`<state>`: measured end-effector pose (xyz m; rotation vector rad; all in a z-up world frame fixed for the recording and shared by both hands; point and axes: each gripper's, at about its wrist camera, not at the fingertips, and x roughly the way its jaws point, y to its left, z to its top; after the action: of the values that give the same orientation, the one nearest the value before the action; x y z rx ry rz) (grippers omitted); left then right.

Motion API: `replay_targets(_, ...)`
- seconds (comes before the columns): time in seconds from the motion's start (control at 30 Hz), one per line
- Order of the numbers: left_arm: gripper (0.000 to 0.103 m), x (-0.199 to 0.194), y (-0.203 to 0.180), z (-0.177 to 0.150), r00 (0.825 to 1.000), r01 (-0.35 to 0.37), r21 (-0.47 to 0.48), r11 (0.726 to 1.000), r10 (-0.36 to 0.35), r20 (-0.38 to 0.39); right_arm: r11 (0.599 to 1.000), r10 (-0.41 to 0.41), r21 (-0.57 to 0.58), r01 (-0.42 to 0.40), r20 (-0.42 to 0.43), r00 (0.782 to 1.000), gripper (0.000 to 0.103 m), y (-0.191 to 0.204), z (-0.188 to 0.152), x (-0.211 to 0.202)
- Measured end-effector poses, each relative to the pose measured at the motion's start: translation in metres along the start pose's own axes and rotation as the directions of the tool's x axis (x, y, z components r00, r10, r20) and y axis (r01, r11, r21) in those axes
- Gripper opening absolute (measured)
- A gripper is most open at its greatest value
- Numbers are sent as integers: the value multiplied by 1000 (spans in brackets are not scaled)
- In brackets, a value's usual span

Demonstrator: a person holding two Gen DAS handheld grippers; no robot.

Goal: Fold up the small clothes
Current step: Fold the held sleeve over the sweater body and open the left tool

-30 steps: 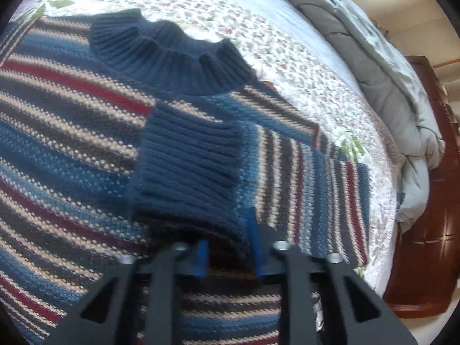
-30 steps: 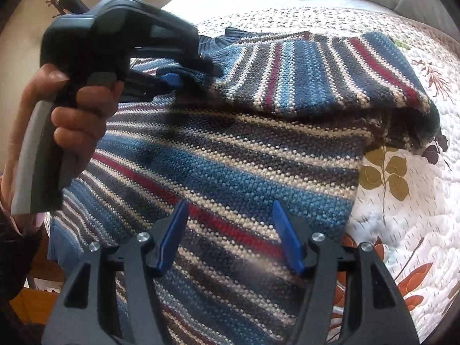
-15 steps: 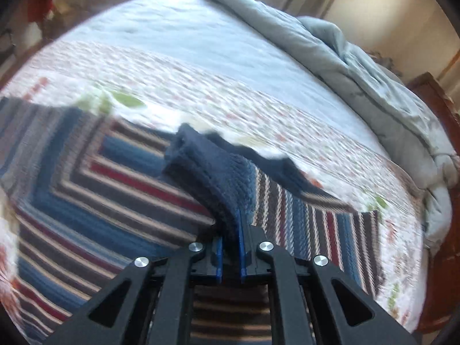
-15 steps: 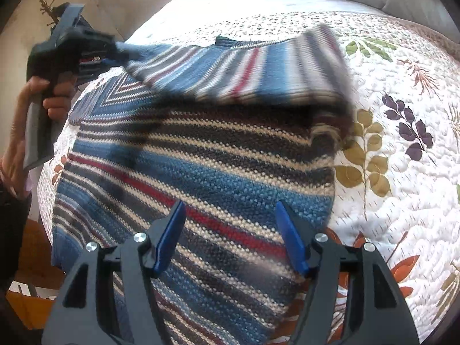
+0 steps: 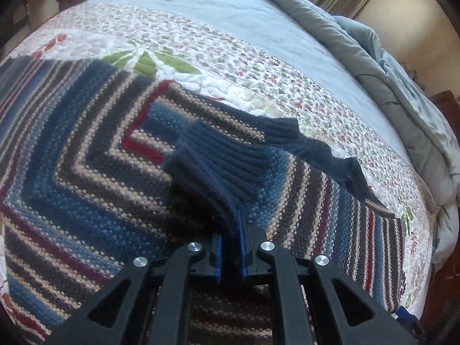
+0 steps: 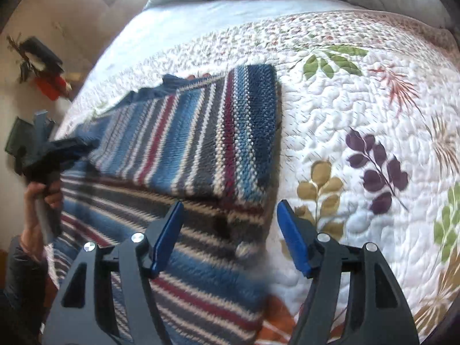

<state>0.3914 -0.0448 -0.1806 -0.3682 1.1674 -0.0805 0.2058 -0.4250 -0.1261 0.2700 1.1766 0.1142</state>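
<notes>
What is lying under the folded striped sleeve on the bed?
The sleeve lies across the sweater body, striped knit showing below it. The part of the body beneath it, and the quilt under that, are covered.

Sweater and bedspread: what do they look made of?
Sweater: chunky knit yarn, likely wool or acrylic, matte and fuzzy; stitches and the ribbed cuff show. Bedspread: quilted printed cloth, probably cotton; puckered stitching, leaf print.
</notes>
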Motion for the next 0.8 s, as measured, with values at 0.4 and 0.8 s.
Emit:
replay_targets(0.4, 13, -14, -6, 7, 999, 19, 15, 1000, -20, 31, 986, -158, 52, 158, 0, 987, 38, -16, -1, 23)
replay_targets(0.8, 26, -7, -9, 1, 997, -71, 70, 995, 70, 18, 976, -206, 61, 209, -48, 977, 41, -11, -5, 25)
